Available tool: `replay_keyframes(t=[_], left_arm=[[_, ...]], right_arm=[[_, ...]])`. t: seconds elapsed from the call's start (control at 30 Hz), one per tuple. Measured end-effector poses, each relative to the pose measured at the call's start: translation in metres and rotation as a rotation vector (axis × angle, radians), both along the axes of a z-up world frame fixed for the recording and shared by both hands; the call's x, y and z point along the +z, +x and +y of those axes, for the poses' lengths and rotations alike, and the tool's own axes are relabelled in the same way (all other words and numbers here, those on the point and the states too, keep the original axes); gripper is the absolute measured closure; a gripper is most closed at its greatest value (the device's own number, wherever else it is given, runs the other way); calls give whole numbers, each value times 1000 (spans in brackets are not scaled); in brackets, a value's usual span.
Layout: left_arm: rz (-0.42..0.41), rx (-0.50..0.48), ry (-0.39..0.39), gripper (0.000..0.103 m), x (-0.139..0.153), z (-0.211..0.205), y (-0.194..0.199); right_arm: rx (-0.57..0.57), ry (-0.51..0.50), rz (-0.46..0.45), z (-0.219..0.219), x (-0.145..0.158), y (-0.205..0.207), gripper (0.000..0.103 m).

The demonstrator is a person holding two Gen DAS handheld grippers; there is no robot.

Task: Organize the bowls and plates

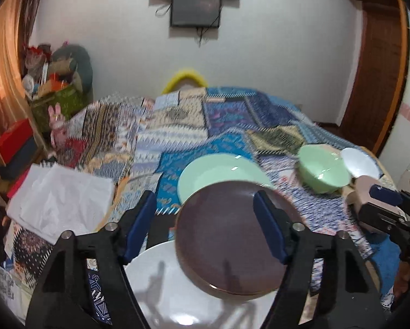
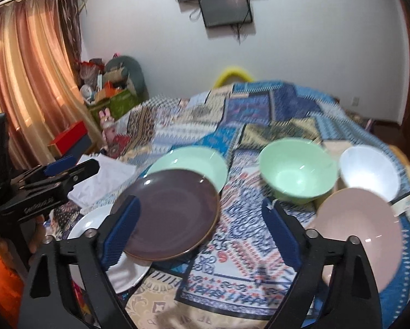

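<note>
A dark brown plate lies partly on a white plate and overlaps a pale green plate behind it. My left gripper hovers open over the brown plate, its blue pads apart and gripping nothing. To the right stand a green bowl, a white bowl and a pink bowl. My right gripper is open above the patterned cloth, between the brown plate and the pink bowl, with nothing between its fingers. The left gripper shows at the left edge of the right wrist view.
The dishes rest on a patchwork cloth over a wide surface. White paper lies at its left edge. Red and blue boxes, bags of clutter and a curtain fill the left side. A screen hangs on the far wall.
</note>
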State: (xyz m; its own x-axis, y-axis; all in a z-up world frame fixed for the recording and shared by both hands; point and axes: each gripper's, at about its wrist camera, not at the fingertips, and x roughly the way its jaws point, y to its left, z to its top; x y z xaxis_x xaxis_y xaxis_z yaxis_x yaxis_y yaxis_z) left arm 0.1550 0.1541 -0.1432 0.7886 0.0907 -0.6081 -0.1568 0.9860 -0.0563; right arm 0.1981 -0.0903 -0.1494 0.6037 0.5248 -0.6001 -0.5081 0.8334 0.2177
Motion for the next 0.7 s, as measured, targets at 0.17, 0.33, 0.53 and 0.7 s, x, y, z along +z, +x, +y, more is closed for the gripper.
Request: replay_keyframes(t=[0.17,0.33,0.53,0.7], left_arm=[[62,25,8,45,-27,23,16],[150,3,-15,63,-50,40,34],[229,-82,-85,73,-72,44,49],[287,-114,-128,73,-82,44,61]], right_arm=[[9,-60,43,15,-20,11,23],[6,-98,108,22,-38,26,33],[19,-132,176,30,-60,40,41],[36,-154,229,36,-71,49,49]])
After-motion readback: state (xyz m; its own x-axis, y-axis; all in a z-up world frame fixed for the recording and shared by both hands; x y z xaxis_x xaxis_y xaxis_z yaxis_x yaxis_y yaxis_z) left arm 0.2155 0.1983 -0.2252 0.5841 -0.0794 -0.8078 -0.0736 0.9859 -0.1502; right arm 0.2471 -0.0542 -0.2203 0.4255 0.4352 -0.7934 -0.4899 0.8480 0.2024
